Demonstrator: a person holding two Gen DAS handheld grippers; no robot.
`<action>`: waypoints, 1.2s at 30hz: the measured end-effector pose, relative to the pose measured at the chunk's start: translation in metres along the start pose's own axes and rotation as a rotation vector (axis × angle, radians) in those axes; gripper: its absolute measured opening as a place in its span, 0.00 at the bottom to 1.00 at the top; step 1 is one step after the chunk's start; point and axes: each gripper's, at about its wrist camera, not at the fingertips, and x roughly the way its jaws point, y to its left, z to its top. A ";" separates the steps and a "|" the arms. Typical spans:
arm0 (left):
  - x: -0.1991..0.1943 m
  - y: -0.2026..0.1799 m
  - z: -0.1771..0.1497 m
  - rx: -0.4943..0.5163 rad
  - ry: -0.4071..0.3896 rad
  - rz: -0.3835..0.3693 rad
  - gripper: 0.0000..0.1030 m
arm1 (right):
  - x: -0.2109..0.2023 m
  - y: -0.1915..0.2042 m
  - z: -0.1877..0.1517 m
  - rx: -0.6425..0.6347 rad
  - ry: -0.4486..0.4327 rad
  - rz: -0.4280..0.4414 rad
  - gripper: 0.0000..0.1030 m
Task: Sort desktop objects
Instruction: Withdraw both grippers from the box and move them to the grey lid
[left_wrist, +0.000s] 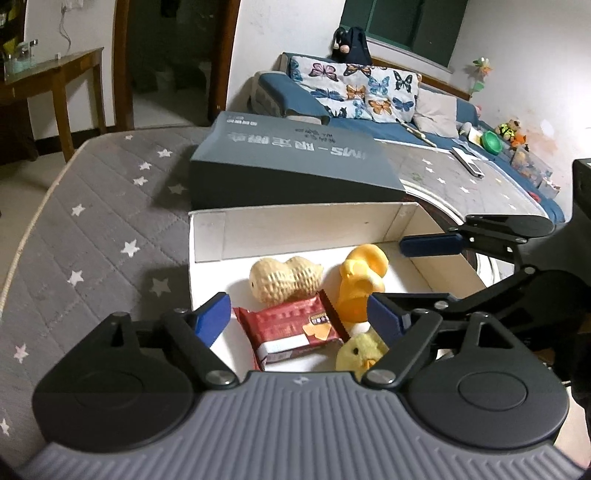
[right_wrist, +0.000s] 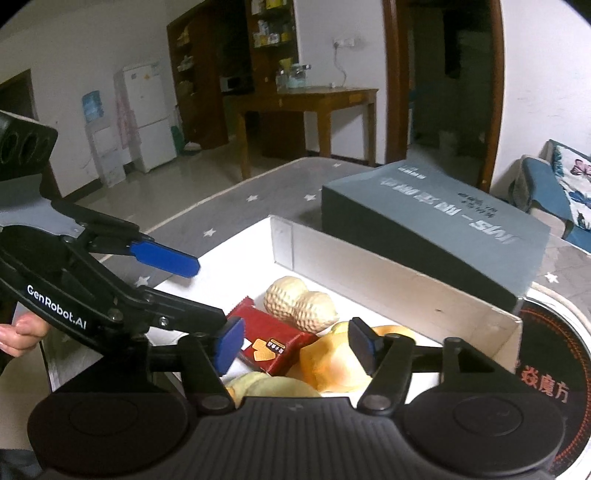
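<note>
An open white box (left_wrist: 295, 229) holds a peanut toy (left_wrist: 284, 280), a yellow duck (left_wrist: 362, 284), a red snack packet (left_wrist: 291, 328) and a yellow plush chick (left_wrist: 360, 354). My left gripper (left_wrist: 298, 318) hangs open over the red packet, its pads clear of it. The right gripper's fingers (left_wrist: 430, 245) reach in over the box's right wall. In the right wrist view my right gripper (right_wrist: 294, 345) is open above the red packet (right_wrist: 269, 339) and the duck (right_wrist: 332, 358), gripping nothing. The peanut (right_wrist: 299, 306) lies behind them, the chick (right_wrist: 266, 386) in front.
A grey-blue box lid (left_wrist: 295, 158) leans behind the white box on a grey star-patterned mat (left_wrist: 92, 229). An induction cooker (right_wrist: 546, 354) sits to the box's right. A remote (left_wrist: 467, 162) lies further back. A hand (right_wrist: 22, 332) holds the left gripper.
</note>
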 end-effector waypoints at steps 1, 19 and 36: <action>-0.001 -0.001 0.001 0.003 -0.003 0.006 0.80 | -0.003 -0.001 0.000 0.003 -0.007 -0.010 0.70; 0.002 -0.007 0.040 0.062 -0.037 0.093 0.80 | -0.039 -0.018 0.017 0.084 -0.120 -0.052 0.95; 0.065 0.028 0.115 0.020 -0.076 0.179 0.93 | -0.012 -0.107 0.043 0.348 -0.119 -0.211 0.96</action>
